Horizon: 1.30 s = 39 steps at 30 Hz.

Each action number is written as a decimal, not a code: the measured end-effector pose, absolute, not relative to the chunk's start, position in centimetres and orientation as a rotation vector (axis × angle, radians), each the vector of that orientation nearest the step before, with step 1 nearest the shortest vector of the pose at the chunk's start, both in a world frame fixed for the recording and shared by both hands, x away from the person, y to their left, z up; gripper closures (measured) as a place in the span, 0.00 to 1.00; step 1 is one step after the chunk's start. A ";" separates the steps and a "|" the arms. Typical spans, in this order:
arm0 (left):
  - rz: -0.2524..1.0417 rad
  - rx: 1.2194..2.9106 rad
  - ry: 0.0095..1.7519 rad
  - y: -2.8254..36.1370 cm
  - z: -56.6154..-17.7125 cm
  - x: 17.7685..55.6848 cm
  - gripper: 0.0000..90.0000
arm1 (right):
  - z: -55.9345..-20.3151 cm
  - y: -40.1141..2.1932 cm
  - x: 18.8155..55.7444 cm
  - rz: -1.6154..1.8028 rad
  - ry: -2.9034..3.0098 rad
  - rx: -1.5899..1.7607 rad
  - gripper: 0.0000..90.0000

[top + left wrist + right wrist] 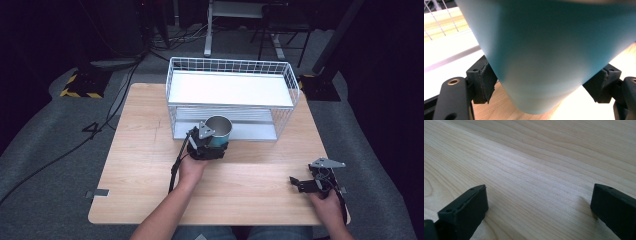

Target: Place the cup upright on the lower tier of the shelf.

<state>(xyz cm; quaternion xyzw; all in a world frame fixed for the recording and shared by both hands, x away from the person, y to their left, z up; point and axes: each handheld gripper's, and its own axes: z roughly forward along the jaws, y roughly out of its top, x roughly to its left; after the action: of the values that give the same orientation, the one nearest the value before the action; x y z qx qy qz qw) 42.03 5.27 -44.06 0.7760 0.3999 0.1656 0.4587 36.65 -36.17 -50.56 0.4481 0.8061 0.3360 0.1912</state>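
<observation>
Left tongs (214,145) clamped on the cup (218,131): teal outside, bare metal inside, open end up, sides tapering to the base. It sits just in front of the white wire rack (230,95). Right tongs (303,184) apart, nothing between, low over the desk (140,150).

A dim lab: cables (107,107) trail over grey carpet (45,145) around a lone wooden table (150,150).
</observation>
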 end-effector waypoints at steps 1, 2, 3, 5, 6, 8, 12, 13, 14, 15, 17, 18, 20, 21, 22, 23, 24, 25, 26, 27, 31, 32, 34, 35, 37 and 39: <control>0.403 1.908 0.988 5.2 -44.1 42.3 0.25 | -50.6 -36.2 36.7 0.944 2.264 1.258 0.02; 0.406 1.905 0.993 5.1 -44.1 42.6 0.25 | -50.6 -36.2 36.7 0.944 2.264 1.258 0.02; 0.404 1.900 1.001 5.0 -44.1 42.8 0.25 | -50.6 -36.2 36.7 0.944 2.264 1.258 0.02; 0.414 1.891 1.003 4.8 -44.1 43.2 0.25 | -50.6 -36.2 36.7 0.944 2.264 1.258 0.02; 0.412 1.891 1.007 4.7 -44.1 43.5 0.25 | -50.6 -36.2 36.7 0.944 2.264 1.259 0.02; 0.411 1.892 1.017 4.5 -44.2 44.0 0.25 | -50.6 -36.2 36.7 0.944 2.264 1.258 0.02; 0.421 1.874 1.040 4.1 -44.5 45.0 0.25 | -50.6 -36.2 36.7 0.944 2.265 1.258 0.02; 0.422 1.869 1.039 4.1 -44.6 45.2 0.25 | -50.6 -36.2 36.7 0.944 2.265 1.259 0.02; 0.423 1.863 1.043 4.0 -44.6 45.4 0.25 | -50.6 -36.2 36.7 0.944 2.265 1.258 0.02; 0.430 1.851 1.049 3.9 -44.7 45.6 0.25 | -50.6 -36.2 36.7 0.945 2.265 1.258 0.02; 0.437 1.838 1.057 3.8 -44.9 46.1 0.25 | -50.6 -36.2 36.7 0.945 2.265 1.259 0.02; 0.439 1.831 1.060 3.7 -45.0 46.4 0.25 | -50.6 -36.2 36.7 0.944 2.265 1.258 0.02; 0.453 1.822 1.066 3.4 -45.3 46.8 0.25 | -50.6 -36.2 36.7 0.945 2.265 1.258 0.02; 0.461 1.824 1.067 3.3 -45.4 47.0 0.25 | -50.6 -36.2 36.7 0.945 2.265 1.258 0.02; 0.468 1.816 1.071 3.1 -45.6 47.2 0.25 | -50.6 -36.2 36.7 0.945 2.265 1.258 0.02; 0.478 1.815 1.070 3.0 -45.7 47.4 0.25 | -50.6 -36.2 36.7 0.945 2.265 1.258 0.02; 0.482 1.811 1.070 2.9 -45.8 47.5 0.25 | -50.6 -36.2 36.7 0.945 2.265 1.258 0.02; 0.490 1.805 1.070 2.8 -45.9 47.8 0.25 | -50.6 -36.2 36.7 0.945 2.265 1.258 0.02; 0.499 1.802 1.068 2.7 -46.0 47.9 0.25 | -50.6 -36.2 36.7 0.945 2.265 1.258 0.02; 0.507 1.800 1.068 2.5 -46.1 48.1 0.25 | -50.6 -36.2 36.7 0.945 2.265 1.258 0.02; 0.514 1.803 1.075 2.1 -46.6 48.9 0.25 | -50.6 -36.2 36.7 0.945 2.265 1.258 0.02; 0.516 1.793 1.082 2.0 -46.7 49.1 0.25 | -50.6 -36.1 36.7 0.948 2.267 1.255 0.02; 0.515 1.777 1.086 1.8 -46.8 49.5 0.25 | -50.6 -36.1 36.7 0.949 2.271 1.251 0.02; 0.521 1.763 1.096 1.7 -46.9 49.6 0.25 | -50.6 -36.1 36.7 0.949 2.272 1.251 0.02; 0.536 1.759 1.104 1.5 -47.0 49.8 0.25 | -50.6 -36.1 36.7 0.950 2.271 1.251 0.02; 0.549 1.753 1.099 1.3 -47.2 50.0 0.25 | -50.6 -36.1 36.7 0.950 2.272 1.250 0.02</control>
<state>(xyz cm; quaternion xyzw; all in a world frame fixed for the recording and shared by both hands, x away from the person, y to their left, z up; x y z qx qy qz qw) 50.02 1.30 -47.21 0.7184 0.4504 0.2250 0.4799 36.68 -36.11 -50.56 0.4446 0.8078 0.3377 0.1889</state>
